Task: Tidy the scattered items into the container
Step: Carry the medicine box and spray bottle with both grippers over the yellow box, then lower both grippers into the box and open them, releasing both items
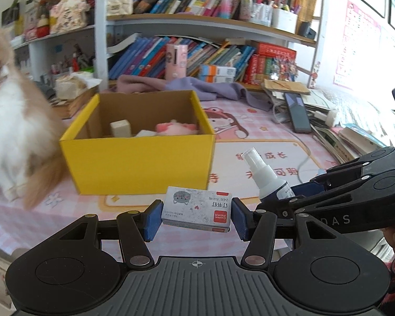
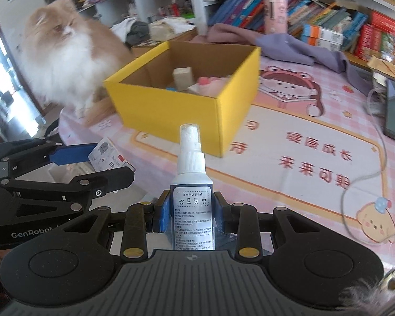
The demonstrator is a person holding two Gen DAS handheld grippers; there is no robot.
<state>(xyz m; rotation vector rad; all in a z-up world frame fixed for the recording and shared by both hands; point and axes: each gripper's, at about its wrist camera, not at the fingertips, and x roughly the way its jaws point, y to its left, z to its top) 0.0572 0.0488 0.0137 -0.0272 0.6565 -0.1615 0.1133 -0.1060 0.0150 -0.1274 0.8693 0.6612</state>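
A yellow cardboard box (image 1: 142, 163) stands open-topped on a pink cartoon-printed table mat (image 1: 276, 144). Inside it, against the brown inner walls, lie a pale beige block (image 1: 120, 128) standing on end, a pink plush toy (image 1: 175, 128) to the right of the block, and a small white piece (image 1: 144, 133) between them. From the right wrist view a scrap of blue (image 2: 171, 88) also shows at the foot of the block; what it is cannot be told.

The left gripper (image 1: 196, 217) is clamped on a small grey box of staples (image 1: 197, 210), its blue pads pressing the box's two short ends. The staple box hangs in front of the yellow box's near wall, below its rim and outside it.

The right gripper (image 2: 192, 212) is closed around a white spray bottle (image 2: 191, 184), the pads gripping the labelled body while the capped nozzle points up. The bottle is held upright, in front of the yellow box's near corner and outside it, to the right of the staple box.

An orange and white long-haired cat (image 2: 65, 52) sits on the table just left of the yellow box, its tail touching the box's left wall. Behind the yellow box lies a crumpled purple cloth (image 1: 197, 87), and further back stand shelves of books (image 1: 192, 58).
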